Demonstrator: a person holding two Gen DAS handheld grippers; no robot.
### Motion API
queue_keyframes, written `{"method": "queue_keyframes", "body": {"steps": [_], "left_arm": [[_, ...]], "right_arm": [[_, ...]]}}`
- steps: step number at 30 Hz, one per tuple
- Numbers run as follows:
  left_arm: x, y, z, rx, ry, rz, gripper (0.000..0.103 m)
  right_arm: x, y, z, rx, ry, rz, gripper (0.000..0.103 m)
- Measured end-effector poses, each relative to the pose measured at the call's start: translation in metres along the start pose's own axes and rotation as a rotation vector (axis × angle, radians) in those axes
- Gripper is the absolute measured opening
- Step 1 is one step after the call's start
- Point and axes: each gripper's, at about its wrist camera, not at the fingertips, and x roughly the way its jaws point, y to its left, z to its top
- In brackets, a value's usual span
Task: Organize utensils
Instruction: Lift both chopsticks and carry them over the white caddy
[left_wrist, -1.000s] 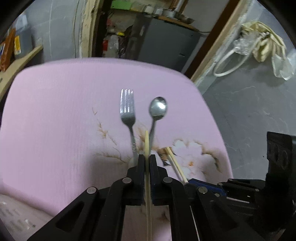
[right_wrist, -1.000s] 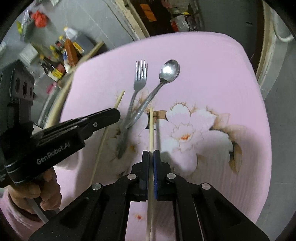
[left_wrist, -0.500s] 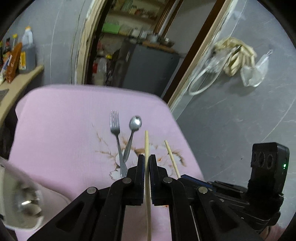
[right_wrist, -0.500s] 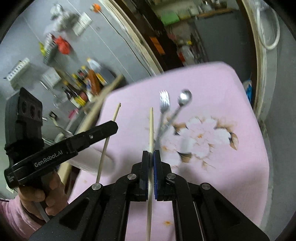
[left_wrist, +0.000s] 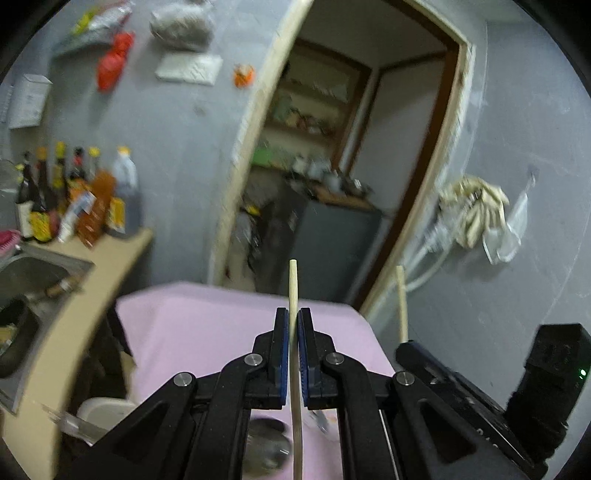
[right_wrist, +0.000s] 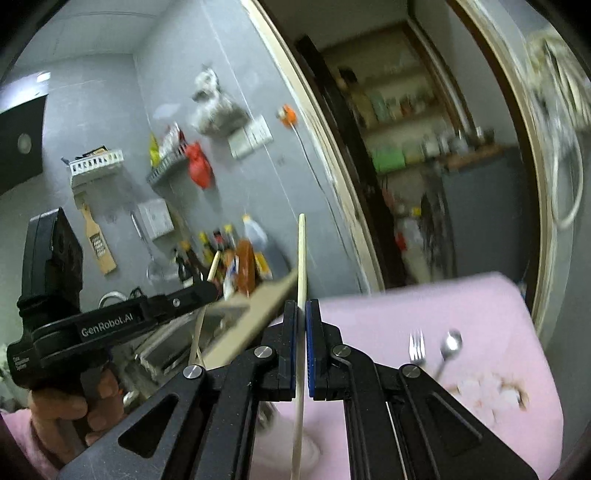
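Chopsticks (left_wrist: 293, 295), one per gripper (left_wrist: 292, 317), raised above pink table (left_wrist: 207, 325).

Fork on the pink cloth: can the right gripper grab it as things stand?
Probably not yet: the right gripper is shut on a chopstick, though nothing lies over the fork.

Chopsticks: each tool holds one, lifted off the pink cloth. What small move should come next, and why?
Probably carry both toward the white container at the cloth's near edge. The left tool is shut on its chopstick and the right tool on its chopstick, so both grips look settled. The fork and spoon still lie on the pink cloth.
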Motion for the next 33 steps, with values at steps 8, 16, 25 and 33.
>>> {"method": "queue_keyframes", "body": {"steps": [8, 16, 25, 33], "left_arm": [[-0.028, 0.067, 0.029, -0.064, -0.203, 0.055, 0.005], [-0.019, 0.114, 0.012, -0.146, -0.295, 0.081, 0.005], [-0.017, 0.131, -0.018, -0.170, -0.354, 0.145, 0.005], [-0.022, 0.129, -0.034, -0.173, -0.386, 0.173, 0.005]], "right_arm": [[0.005, 0.069, 0.020, -0.059, -0.226, -0.017, 0.004], [0.022, 0.085, -0.004, -0.011, -0.326, -0.051, 0.004], [0.038, 0.077, -0.034, 0.021, -0.311, -0.057, 0.004], [0.049, 0.076, -0.050, -0.017, -0.268, -0.060, 0.004]]}}
